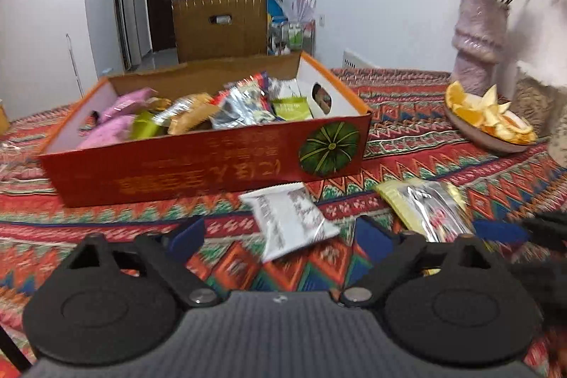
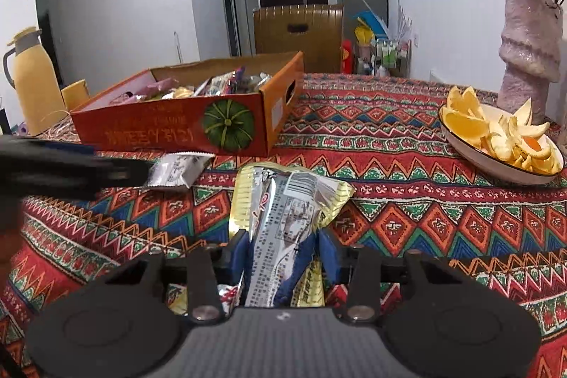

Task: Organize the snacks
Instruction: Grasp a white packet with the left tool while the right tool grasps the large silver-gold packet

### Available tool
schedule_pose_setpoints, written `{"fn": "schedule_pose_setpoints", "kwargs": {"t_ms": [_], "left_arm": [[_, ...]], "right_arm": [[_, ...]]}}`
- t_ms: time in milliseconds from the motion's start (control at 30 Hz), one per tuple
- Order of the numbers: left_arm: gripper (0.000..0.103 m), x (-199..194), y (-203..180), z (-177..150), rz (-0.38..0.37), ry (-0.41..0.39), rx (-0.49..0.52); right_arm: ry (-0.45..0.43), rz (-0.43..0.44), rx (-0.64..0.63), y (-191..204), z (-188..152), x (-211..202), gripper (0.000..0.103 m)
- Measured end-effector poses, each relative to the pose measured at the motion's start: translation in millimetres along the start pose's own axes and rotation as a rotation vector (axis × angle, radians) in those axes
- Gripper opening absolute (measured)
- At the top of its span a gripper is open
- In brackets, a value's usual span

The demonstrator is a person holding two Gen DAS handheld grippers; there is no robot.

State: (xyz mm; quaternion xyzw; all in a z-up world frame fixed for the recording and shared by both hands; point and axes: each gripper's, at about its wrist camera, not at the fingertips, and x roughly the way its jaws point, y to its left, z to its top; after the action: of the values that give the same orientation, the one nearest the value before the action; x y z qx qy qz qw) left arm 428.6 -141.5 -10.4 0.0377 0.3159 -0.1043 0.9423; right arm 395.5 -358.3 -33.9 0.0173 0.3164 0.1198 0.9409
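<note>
1. Your right claw [image 2: 281, 252] is pinched on the gold-and-silver snack packet [image 2: 283, 201]; the blue pads press its near end from both sides, and the packet's long axis runs straight ahead from the claw.
2. Your left claw [image 1: 280, 238] stands wide and holds nothing. The white snack packet [image 1: 290, 218] lies on the cloth just ahead, between the two pads, with its long axis slanting from far left to near right.
3. The red snack box [image 1: 212, 162] sits beyond both packets, its long side facing you. It is open-topped and already loaded with wrappers. The white packet's far end lies just beside the box's near wall.
4. Judgement: the coming move turns on the box lying ahead and to the left of the right claw, so the held packet must rise over the near wall before release.
5. Clearance: your left claw crosses the left edge of the right wrist view, so the two claws sit near each other. The plate of orange peel [image 2: 503, 162] and the pink vase [image 2: 528, 52] stand well apart to the right, and the yellow thermos [image 2: 32, 84] stands left of the box.
6. The patterned desk [image 2: 407, 222] is open between the claws and the box.
</note>
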Motion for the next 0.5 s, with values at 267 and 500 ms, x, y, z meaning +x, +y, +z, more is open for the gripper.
{"fn": "schedule_pose_setpoints", "kwargs": {"t_ms": [267, 500], "left_arm": [[0.044, 47.0, -2.8, 7.6, 0.008, 0.05, -0.027], [0.041, -10.7, -14.5, 1.0, 0.08, 0.003, 0.096]], "right_arm": [[0.017, -0.037, 0.005, 2.8, 0.4, 7.7, 0.067], [0.008, -0.054, -0.026, 9.0, -0.8, 3.3, 0.085]]}}
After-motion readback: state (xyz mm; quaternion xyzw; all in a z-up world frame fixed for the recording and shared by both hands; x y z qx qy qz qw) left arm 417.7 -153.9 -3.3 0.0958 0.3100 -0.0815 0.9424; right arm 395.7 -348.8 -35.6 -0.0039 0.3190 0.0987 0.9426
